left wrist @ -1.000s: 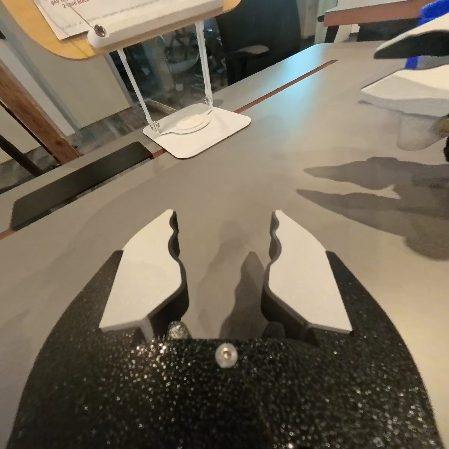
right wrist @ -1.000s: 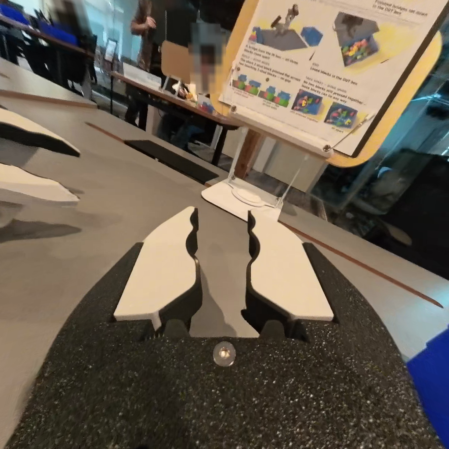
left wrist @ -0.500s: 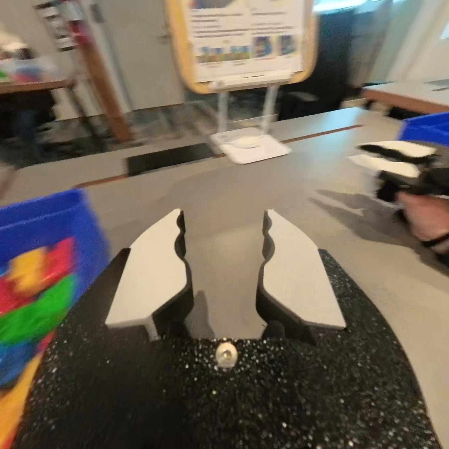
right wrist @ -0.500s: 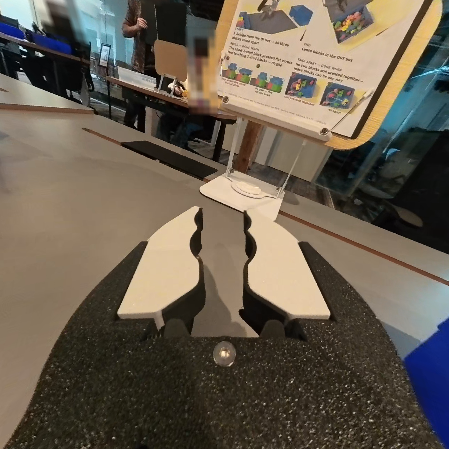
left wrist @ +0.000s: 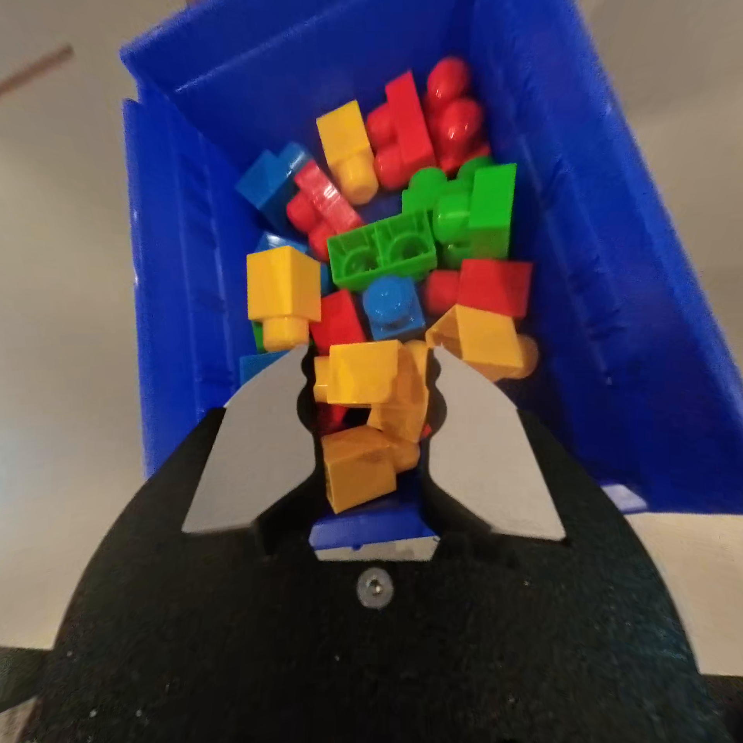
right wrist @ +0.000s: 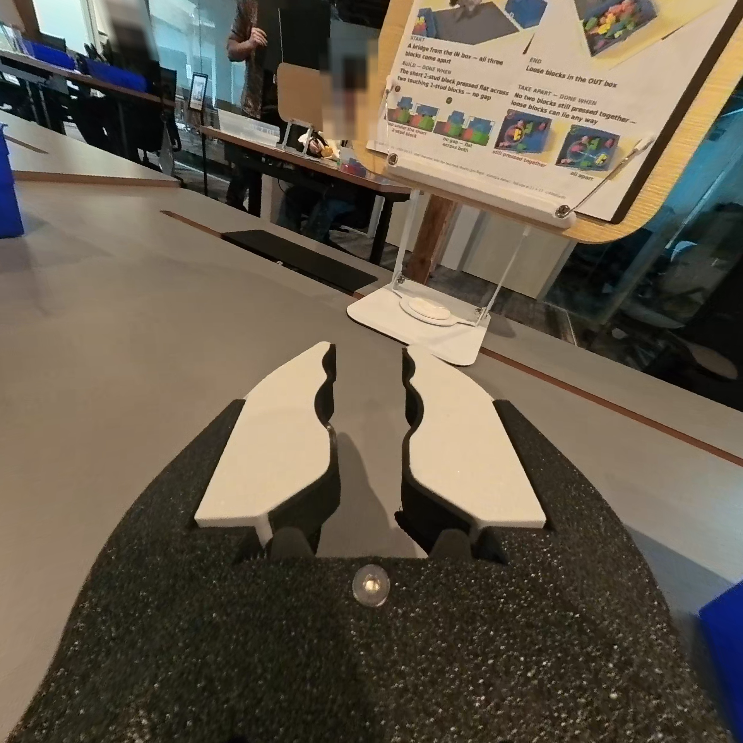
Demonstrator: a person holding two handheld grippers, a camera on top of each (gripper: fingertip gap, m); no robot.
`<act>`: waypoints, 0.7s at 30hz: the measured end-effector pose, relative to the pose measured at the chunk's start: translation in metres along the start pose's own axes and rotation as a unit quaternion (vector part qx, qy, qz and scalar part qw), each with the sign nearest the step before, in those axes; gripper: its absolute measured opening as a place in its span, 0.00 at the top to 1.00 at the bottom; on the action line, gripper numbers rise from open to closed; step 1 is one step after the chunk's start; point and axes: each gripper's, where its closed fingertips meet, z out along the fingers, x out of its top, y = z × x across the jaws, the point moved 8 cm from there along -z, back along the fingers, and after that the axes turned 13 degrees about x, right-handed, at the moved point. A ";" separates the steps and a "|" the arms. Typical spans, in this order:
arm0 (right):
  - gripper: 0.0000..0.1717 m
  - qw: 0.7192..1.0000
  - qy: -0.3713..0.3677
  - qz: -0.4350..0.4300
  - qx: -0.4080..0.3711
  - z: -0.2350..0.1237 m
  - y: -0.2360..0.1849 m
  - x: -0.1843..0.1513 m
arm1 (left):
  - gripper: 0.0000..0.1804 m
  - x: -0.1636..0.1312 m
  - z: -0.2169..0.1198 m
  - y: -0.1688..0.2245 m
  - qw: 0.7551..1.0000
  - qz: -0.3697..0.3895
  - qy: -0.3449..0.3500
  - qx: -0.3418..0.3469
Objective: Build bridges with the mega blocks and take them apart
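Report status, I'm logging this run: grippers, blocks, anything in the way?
Left gripper open over the blue bin, straddling a yellow block, not gripped. Right gripper open, holding nothing, above the table. Nothing obstructing.

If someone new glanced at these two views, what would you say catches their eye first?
Probably the blue bin filling the left wrist view, heaped with red, yellow, green and blue blocks. The left claw hangs open over the pile, with a yellow block lying between its fingertips. In the right wrist view, the illustrated instruction board stands on its white base beyond the open, empty right claw.
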 end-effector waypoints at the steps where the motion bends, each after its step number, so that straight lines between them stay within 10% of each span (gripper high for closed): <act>1: 0.82 1.000 0.000 0.000 0.000 0.000 0.000 0.000 | 0.71 0.000 0.001 0.000 1.000 0.010 -0.005 0.003; 14: 0.82 1.000 -0.008 -0.028 0.009 0.004 -0.004 0.000 | 0.73 -0.006 0.024 0.012 0.996 0.075 -0.046 0.015; 21: 0.82 1.000 0.003 -0.024 0.016 0.004 -0.004 0.001 | 0.73 0.034 -0.029 0.007 0.991 0.007 0.075 0.112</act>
